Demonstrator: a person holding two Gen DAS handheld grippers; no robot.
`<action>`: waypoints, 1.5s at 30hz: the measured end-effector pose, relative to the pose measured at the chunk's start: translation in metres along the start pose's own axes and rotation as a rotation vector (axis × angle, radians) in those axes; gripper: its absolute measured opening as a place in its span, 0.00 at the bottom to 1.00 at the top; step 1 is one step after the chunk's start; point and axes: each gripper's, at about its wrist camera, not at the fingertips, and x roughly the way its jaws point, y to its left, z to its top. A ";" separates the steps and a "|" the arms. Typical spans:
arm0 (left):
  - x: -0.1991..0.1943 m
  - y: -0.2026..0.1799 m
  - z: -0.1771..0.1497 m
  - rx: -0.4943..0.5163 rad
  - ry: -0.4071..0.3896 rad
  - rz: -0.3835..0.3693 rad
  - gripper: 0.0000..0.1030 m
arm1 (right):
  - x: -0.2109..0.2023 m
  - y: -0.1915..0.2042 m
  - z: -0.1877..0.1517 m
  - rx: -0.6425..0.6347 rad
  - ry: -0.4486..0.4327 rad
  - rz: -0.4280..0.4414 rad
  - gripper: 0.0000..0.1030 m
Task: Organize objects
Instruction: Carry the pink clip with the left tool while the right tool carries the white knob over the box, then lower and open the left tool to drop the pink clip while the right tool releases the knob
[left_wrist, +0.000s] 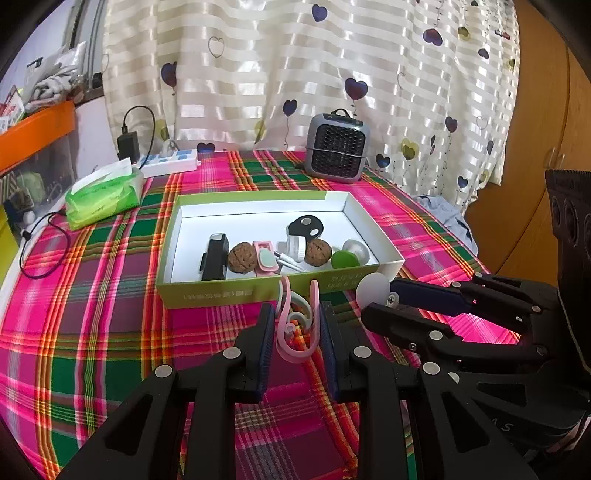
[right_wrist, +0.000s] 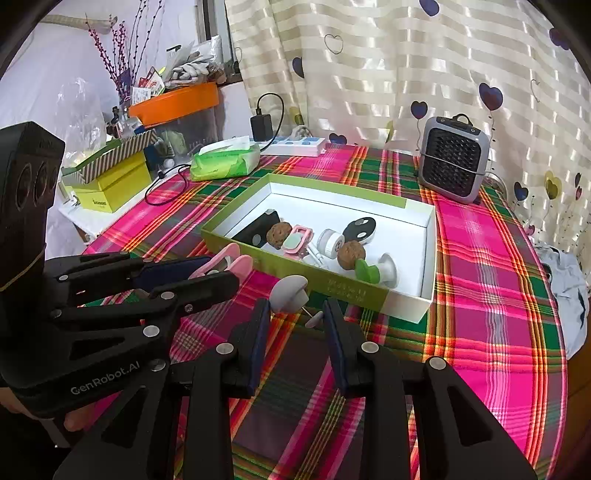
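Two grippers hover side by side just before the green box (left_wrist: 221, 293): the left gripper (left_wrist: 297, 325) is clamped on a pink clip (left_wrist: 295, 325), the right gripper (right_wrist: 295, 319) on a white-capped pin (right_wrist: 290, 291). Inside the box lie small items, on a plaid tablecloth (left_wrist: 92, 314).

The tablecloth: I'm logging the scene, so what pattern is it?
The tablecloth is a pink, green and purple plaid with orange lines, clearest in the right wrist view.
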 end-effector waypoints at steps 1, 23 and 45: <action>0.000 -0.001 0.001 0.000 0.001 0.000 0.21 | 0.000 -0.001 0.000 0.000 0.000 0.000 0.30; 0.015 0.007 0.020 0.013 -0.003 0.019 0.21 | 0.015 -0.017 0.013 0.015 -0.003 -0.007 0.30; 0.052 0.029 0.050 0.010 -0.002 0.042 0.21 | 0.060 -0.030 0.039 0.002 0.036 -0.005 0.30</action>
